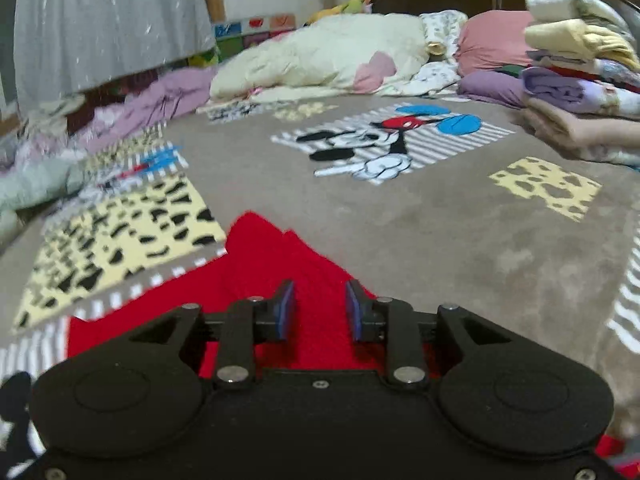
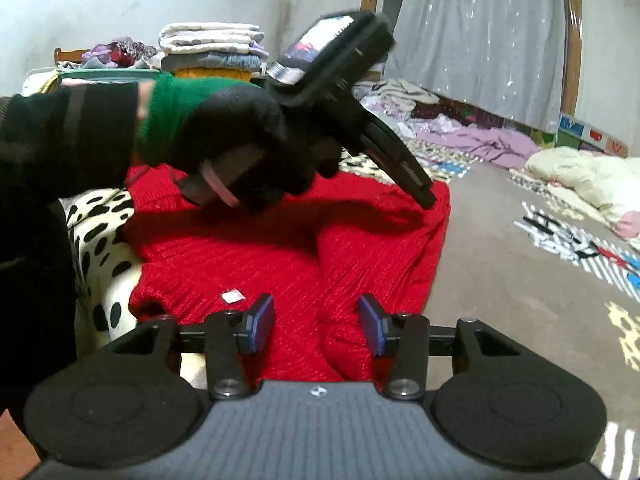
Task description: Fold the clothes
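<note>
Fingers of two grippers, left point(image 1: 321, 307) and right point(image 2: 317, 322), spread over one red sweater point(image 2: 280, 248).

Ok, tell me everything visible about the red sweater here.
The red sweater is a ribbed knit, lying partly folded on the patterned grey blanket. A small white tag shows near its lower edge. The left gripper points down at its far corner; contact is unclear. The right gripper hovers open above it.
</note>
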Action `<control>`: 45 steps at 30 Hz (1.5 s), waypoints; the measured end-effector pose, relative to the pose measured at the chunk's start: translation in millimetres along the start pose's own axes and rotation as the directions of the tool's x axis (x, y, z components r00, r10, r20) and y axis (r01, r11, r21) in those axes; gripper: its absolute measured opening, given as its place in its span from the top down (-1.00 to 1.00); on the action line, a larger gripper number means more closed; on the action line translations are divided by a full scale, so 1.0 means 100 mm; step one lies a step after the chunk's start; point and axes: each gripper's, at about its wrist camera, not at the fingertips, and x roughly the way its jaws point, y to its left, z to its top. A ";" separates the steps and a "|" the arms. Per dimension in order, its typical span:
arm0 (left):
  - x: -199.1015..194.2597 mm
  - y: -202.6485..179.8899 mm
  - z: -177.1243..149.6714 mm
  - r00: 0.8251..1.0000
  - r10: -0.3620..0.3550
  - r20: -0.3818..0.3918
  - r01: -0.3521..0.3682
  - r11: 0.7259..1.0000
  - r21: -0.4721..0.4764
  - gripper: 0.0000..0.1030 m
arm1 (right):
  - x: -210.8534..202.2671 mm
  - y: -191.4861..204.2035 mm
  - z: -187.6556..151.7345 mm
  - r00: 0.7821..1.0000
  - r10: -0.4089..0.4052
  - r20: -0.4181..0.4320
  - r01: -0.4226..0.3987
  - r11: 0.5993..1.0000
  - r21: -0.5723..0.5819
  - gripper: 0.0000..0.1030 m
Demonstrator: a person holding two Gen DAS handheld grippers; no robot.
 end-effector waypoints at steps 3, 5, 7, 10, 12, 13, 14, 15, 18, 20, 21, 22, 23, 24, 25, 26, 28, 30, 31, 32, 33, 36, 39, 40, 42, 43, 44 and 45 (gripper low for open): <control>-0.28 -0.06 -0.03 0.999 -0.047 0.009 0.047 0.998 0.044 0.51 | -0.07 0.03 0.02 0.999 -0.005 0.032 0.006 1.000 -0.014 0.06; -0.42 -0.13 -0.12 0.993 -0.117 -0.014 0.118 0.990 0.074 0.51 | -0.06 0.05 0.03 1.000 -0.002 0.024 0.002 1.000 -0.015 -0.02; -0.43 -0.24 -0.24 0.986 -0.157 -0.063 0.163 0.981 0.105 0.51 | -0.02 0.05 0.02 1.000 0.003 0.000 -0.003 1.000 -0.003 -0.08; -0.26 -0.39 -0.43 0.992 -0.095 -0.083 0.105 0.985 0.135 0.50 | 0.03 0.06 0.01 1.000 0.009 -0.017 -0.009 1.000 0.012 -0.16; -0.28 -0.36 -0.44 0.992 -0.101 -0.072 0.107 0.990 0.090 0.50 | 0.05 0.09 0.00 1.000 0.001 -0.022 -0.001 1.000 0.002 -0.17; -0.28 -0.34 -0.45 0.992 -0.104 -0.066 0.108 0.992 0.067 0.50 | 0.05 0.10 -0.01 1.000 -0.002 -0.021 0.002 1.000 -0.002 -0.18; -0.30 -0.32 -0.45 0.993 -0.106 -0.059 0.108 0.993 0.043 0.50 | 0.05 0.11 -0.01 1.000 -0.005 -0.020 0.005 1.000 -0.006 -0.18; -0.35 -0.29 -0.46 0.993 -0.105 -0.049 0.106 0.994 0.016 0.46 | 0.04 0.12 -0.01 1.000 -0.009 -0.018 0.009 1.000 -0.012 -0.18; -0.53 -0.14 -0.48 0.995 -0.099 -0.016 0.097 0.990 -0.105 0.23 | 0.00 0.14 0.00 1.000 -0.017 -0.004 0.017 1.000 -0.017 -0.17; -0.68 0.03 -0.51 0.997 -0.077 0.011 0.077 0.975 -0.209 0.22 | -0.07 0.15 0.02 1.000 -0.022 0.015 0.022 1.000 -0.017 -0.16; -0.76 0.12 -0.53 0.998 -0.061 0.024 0.065 0.963 -0.262 0.22 | -0.10 0.17 0.03 0.999 -0.022 0.024 0.023 1.000 -0.018 -0.16; -0.87 0.22 -0.58 0.999 -0.035 0.036 0.045 0.948 -0.315 0.23 | -0.13 0.19 0.04 0.999 -0.020 0.030 0.021 1.000 -0.021 -0.16; -0.97 0.33 -0.63 0.999 -0.009 0.046 0.026 0.930 -0.367 0.23 | -0.16 0.21 0.04 0.999 -0.015 0.033 0.016 1.000 -0.025 -0.16; -1.07 0.43 -0.68 0.998 0.017 0.056 0.008 0.908 -0.418 0.22 | -0.18 0.23 0.05 0.999 -0.009 0.036 0.010 1.000 -0.028 -0.16; -1.18 0.53 -0.74 0.997 0.046 0.062 -0.012 0.884 -0.467 0.22 | -0.20 0.25 0.06 0.999 -0.002 0.038 0.003 1.000 -0.027 -0.16; -1.30 0.62 -0.82 0.995 0.081 0.063 -0.037 0.858 -0.513 0.22 | -0.22 0.26 0.07 0.999 0.004 0.039 -0.003 1.000 -0.021 -0.16; -1.51 0.79 -0.97 0.988 0.145 0.058 -0.082 0.801 -0.593 0.21 | -0.24 0.26 0.08 0.999 0.014 0.042 -0.014 1.000 -0.001 -0.16; -1.73 0.92 -1.14 0.977 0.207 0.046 -0.124 0.735 -0.667 0.19 | -0.26 0.26 0.10 0.999 0.021 0.045 -0.022 1.000 0.022 -0.17; -1.83 0.98 -1.22 0.972 0.232 0.038 -0.140 0.702 -0.699 0.18 | -0.27 0.28 0.11 0.999 0.023 0.047 -0.024 0.999 0.022 -0.17; -1.92 1.01 -1.30 0.967 0.255 0.022 -0.158 0.663 -0.732 0.18 | -0.28 0.29 0.11 0.998 0.025 0.049 -0.026 0.999 0.022 -0.17; -2.01 1.05 -1.39 0.961 0.277 0.004 -0.176 0.622 -0.763 0.16 | -0.29 0.31 0.12 0.998 0.030 0.049 -0.031 0.999 0.019 -0.17; -2.20 1.08 -1.67 0.956 0.288 -0.050 -0.195 0.498 -0.845 0.14 | -0.29 0.37 0.13 0.998 0.049 0.048 -0.049 0.999 0.002 -0.18; -2.29 1.01 -1.88 0.972 0.229 -0.060 -0.151 0.405 -0.902 0.14 | -0.28 0.40 0.13 0.997 0.060 0.039 -0.060 0.998 -0.003 -0.18; -2.29 0.96 -1.92 0.978 0.202 -0.052 -0.128 0.387 -0.913 0.14 | -0.28 0.40 0.14 0.997 0.059 0.039 -0.060 0.998 0.002 -0.18; -2.28 0.85 -1.96 0.989 0.143 -0.034 -0.085 0.364 -0.927 0.14 | -0.28 0.38 0.14 0.998 0.059 0.038 -0.059 0.998 0.012 -0.19; -2.27 0.79 -1.97 0.993 0.115 -0.027 -0.067 0.354 -0.933 0.14 | -0.29 0.38 0.14 0.998 0.058 0.039 -0.059 0.998 0.017 -0.21; -2.24 0.73 -1.98 0.996 0.091 -0.022 -0.053 0.348 -0.936 0.14 | -0.29 0.37 0.14 0.998 0.057 0.039 -0.058 0.998 0.023 -0.22; -2.21 0.68 -1.97 0.997 0.078 -0.019 -0.046 0.351 -0.935 0.14 | -0.29 0.36 0.14 0.998 0.057 0.039 -0.058 0.998 0.028 -0.23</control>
